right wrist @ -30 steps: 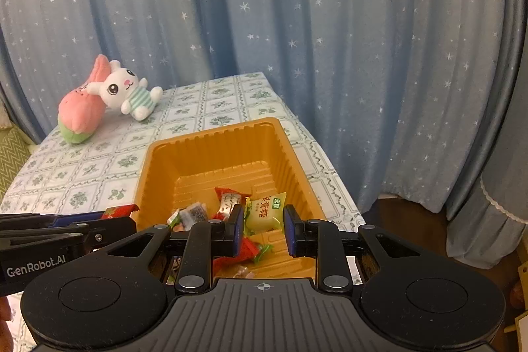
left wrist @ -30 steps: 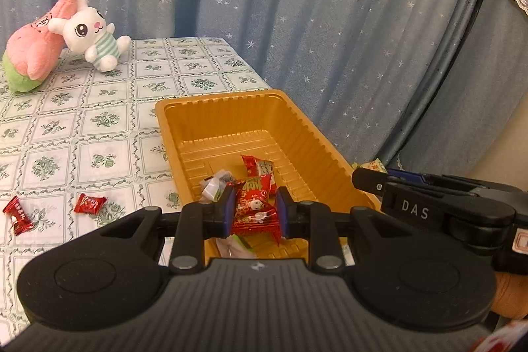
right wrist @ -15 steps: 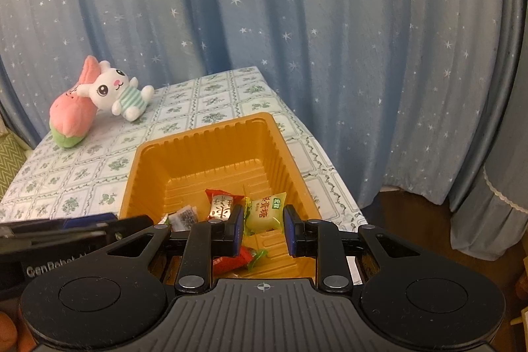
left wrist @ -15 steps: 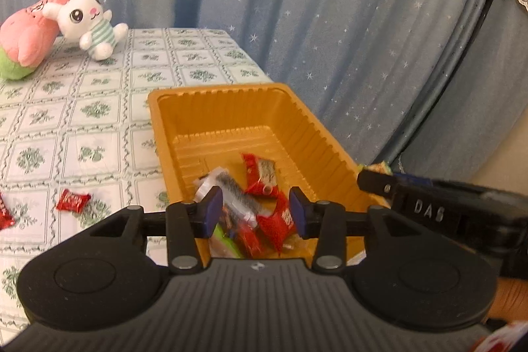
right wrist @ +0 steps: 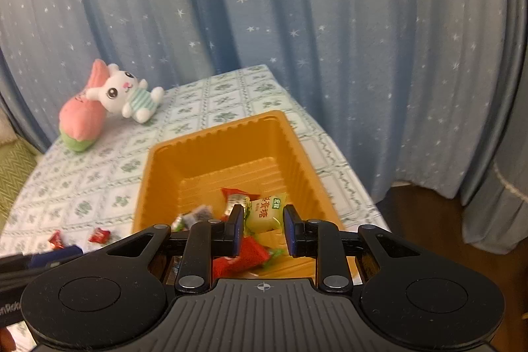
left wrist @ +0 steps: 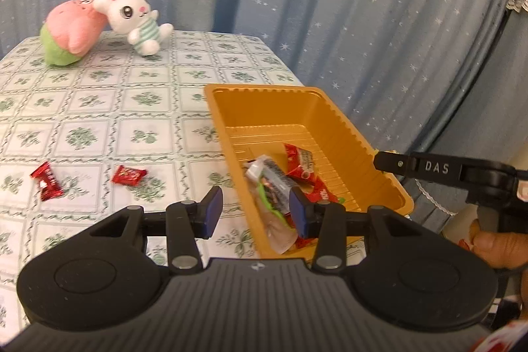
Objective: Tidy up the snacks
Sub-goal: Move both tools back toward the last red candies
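An orange plastic tray [left wrist: 333,111] [right wrist: 237,134] sits near the table's right edge and holds several wrapped snacks, among them a red packet [left wrist: 298,159] and a yellow-green candy [right wrist: 264,213]. Two red snack packets [left wrist: 128,175] [left wrist: 46,182] lie on the tablecloth left of the tray; they also show in the right wrist view [right wrist: 99,235] [right wrist: 56,240]. My left gripper [left wrist: 254,210] is open and empty above the tray's near left wall. My right gripper [right wrist: 262,230] is open and empty above the tray's near end.
A pink plush [left wrist: 79,22] and a white bunny plush [left wrist: 135,18] lie at the table's far end. A blue starred curtain [left wrist: 330,5] hangs behind and to the right. The table edge [right wrist: 333,154] drops off right of the tray.
My left gripper opened and let its red snack fall into the tray, then swung left so the loose packets on the cloth come into view. My right gripper drew back slightly.
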A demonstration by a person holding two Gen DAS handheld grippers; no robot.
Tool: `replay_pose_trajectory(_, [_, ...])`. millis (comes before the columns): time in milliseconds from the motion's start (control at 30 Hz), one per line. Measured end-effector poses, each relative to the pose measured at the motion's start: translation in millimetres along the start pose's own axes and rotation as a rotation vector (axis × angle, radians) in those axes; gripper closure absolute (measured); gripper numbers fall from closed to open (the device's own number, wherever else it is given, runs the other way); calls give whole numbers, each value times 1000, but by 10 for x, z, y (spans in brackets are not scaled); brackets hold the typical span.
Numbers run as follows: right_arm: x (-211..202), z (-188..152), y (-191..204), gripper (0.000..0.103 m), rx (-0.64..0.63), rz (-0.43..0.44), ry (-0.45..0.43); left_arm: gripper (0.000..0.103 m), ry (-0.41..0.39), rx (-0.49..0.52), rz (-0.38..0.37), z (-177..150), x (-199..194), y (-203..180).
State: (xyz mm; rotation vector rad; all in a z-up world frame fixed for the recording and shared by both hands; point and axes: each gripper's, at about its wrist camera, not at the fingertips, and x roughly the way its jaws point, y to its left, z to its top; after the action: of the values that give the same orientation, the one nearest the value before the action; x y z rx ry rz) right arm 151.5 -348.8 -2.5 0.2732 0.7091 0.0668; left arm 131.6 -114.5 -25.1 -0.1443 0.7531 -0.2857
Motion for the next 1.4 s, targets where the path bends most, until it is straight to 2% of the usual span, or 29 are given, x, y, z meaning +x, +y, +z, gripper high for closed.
replay_pose_trajectory(67, [56,3,-46,77,55,40,11,62,4,-11,7,-7,-35,51])
replay_pose_trajectory(100, [80,5,-62,72,76,42,21,62,3,-14,11,-13,-58,77])
replay_pose_trajectory(133, [87,3,-78,52,92,33,24,61,2,-15,17,-22,-85,96])
replay_pose_trajectory(167, [71,-2,-93,38,104,34,15,60,0,-12,23,-32,-109,111])
replay_pose_trajectory(433, [-249,-81,-102,38,122,18,6,55,-10,-18,50,-140,-356,245])
replay_pose_trajectory(767, [-675,-519,233,37,106,11,52,47,-12,-30,92,-303,-771,439])
replay_pose_trajectory(1033, [-791,-701,600,38,38,40,75,40,-36,-54,148,-403,-1117,670])
replay_pose_trajectory(1400, [-823,-772,983,38,-38,79,84,40,-38,-85,201,-474,-1345,956])
